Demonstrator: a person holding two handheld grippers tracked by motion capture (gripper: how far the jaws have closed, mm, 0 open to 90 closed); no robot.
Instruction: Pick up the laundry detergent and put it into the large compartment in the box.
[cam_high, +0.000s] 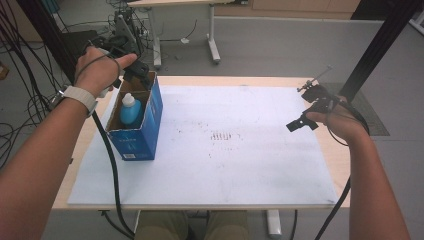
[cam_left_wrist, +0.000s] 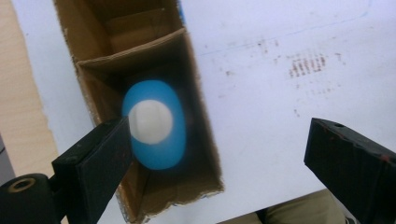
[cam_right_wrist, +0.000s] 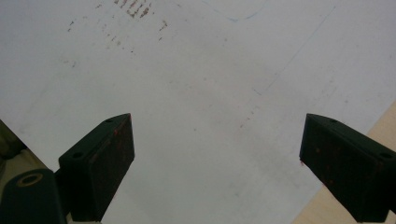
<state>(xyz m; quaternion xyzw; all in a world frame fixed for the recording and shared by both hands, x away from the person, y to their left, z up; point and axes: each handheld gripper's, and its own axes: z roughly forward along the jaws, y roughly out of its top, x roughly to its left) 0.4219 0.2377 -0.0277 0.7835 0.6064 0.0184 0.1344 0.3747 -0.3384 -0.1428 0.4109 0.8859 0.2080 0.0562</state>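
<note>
- A blue bottle (cam_high: 129, 113) with a white cap (cam_left_wrist: 150, 122) is seen standing upright inside an open blue cardboard box (cam_high: 150, 131), at the left of the high view, on the white sheet (cam_high: 240, 165) that covers the bench (cam_high: 334, 165).
- The bottle's long axis is judged vertical: in the left gripper view the cap is faced almost head-on, so the neck points up towards the camera.
- The left gripper (cam_high: 134, 70) is held above the far end of the box, its fingers (cam_left_wrist: 100, 158) spread wide and grasping nothing; one finger is seen overlapping the bottle's edge (contact cannot be told, the bottle being blurred).
- The right gripper (cam_high: 303, 121) is held over the right of the sheet, well apart from the box, its fingers (cam_right_wrist: 105, 161) likewise released and empty.
- The bottle is judged light and fairly stiff plastic, smooth and rounded, so slipping is likely on the wide body.
- The narrower neck just under the cap is judged the best place to be taken hold of, since the box walls leave little room beside the body.
- The cardboard is thin and may be dragged or tipped if it is caught during a lift.
</note>
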